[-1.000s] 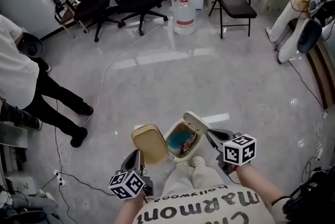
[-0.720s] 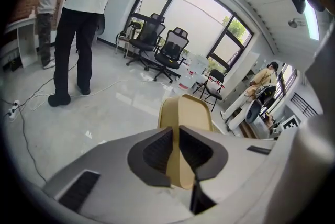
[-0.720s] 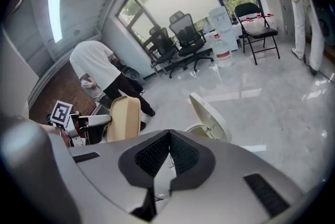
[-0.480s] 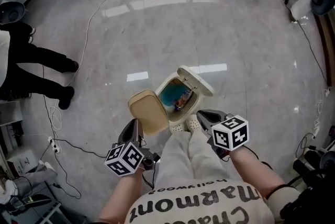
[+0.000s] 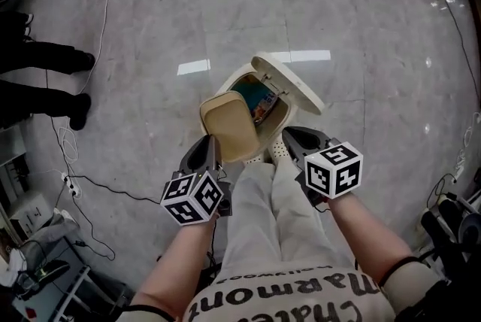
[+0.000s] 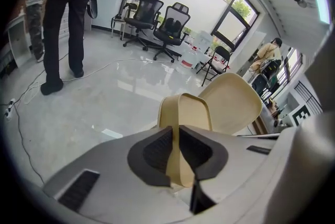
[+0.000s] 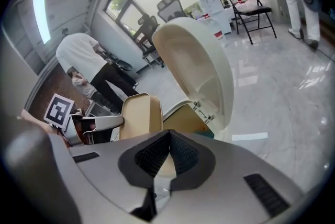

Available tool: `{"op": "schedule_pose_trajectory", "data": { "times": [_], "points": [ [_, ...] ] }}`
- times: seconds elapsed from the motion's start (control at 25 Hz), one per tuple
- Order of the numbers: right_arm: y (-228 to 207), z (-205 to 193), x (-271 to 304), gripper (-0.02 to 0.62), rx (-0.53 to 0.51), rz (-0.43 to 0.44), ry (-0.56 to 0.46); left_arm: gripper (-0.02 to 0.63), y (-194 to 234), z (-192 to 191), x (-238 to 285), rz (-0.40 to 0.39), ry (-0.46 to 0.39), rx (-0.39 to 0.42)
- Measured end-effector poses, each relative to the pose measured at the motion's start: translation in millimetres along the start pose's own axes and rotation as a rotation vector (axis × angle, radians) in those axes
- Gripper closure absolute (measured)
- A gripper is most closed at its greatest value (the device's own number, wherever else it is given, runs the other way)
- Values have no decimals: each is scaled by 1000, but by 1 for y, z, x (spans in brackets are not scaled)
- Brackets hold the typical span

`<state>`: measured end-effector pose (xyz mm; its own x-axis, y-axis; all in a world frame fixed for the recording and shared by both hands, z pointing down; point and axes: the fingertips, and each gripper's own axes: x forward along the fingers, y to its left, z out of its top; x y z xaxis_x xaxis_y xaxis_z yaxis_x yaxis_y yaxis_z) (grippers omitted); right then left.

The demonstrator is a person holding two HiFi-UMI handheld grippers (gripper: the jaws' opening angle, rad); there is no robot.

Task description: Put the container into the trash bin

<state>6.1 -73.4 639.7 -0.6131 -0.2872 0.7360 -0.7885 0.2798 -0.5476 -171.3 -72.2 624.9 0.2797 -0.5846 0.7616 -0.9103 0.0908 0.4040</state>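
A beige shallow container (image 5: pixel 229 131) hangs tilted on edge over the near-left rim of the small cream trash bin (image 5: pixel 290 114). The bin's lid (image 5: pixel 294 84) stands open, and blue and coloured waste (image 5: pixel 255 101) lies inside. My left gripper (image 5: pixel 213 149) is shut on the container's wall; in the left gripper view the pads pinch that wall (image 6: pixel 175 136), with the container (image 6: pixel 192 112) rising ahead of them. My right gripper (image 5: pixel 291 138) is beside the bin's near-right side, shut with nothing in it. In the right gripper view, the gripper (image 7: pixel 168 140) faces the container (image 7: pixel 138 115) and the lid (image 7: pixel 196 68).
The wearer's pale trousers and white shoes (image 5: pixel 276 153) stand just behind the bin. A person in black trousers (image 5: pixel 37 61) stands at the left. A cable (image 5: pixel 105 4) and a power strip (image 5: pixel 64 179) lie on the grey floor. Office chairs (image 6: pixel 157 21) are far back.
Both grippers have sunk toward the bin. The container, still held by the left gripper, has come from left of the bin to over its near-left rim.
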Motion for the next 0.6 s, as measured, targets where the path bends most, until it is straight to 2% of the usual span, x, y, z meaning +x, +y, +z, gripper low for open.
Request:
{"op": "schedule_pose_trajectory", "data": {
  "times": [0.32, 0.48, 0.6],
  "points": [
    [-21, -16, 27, 594, 37, 14, 22, 571, -5, -37, 54, 23, 102, 145],
    [-22, -24, 33, 594, 53, 30, 36, 571, -4, -40, 74, 85, 104, 216],
    [-19, -28, 41, 594, 69, 51, 43, 572, 1, -46, 89, 136, 136, 214]
  ]
}}
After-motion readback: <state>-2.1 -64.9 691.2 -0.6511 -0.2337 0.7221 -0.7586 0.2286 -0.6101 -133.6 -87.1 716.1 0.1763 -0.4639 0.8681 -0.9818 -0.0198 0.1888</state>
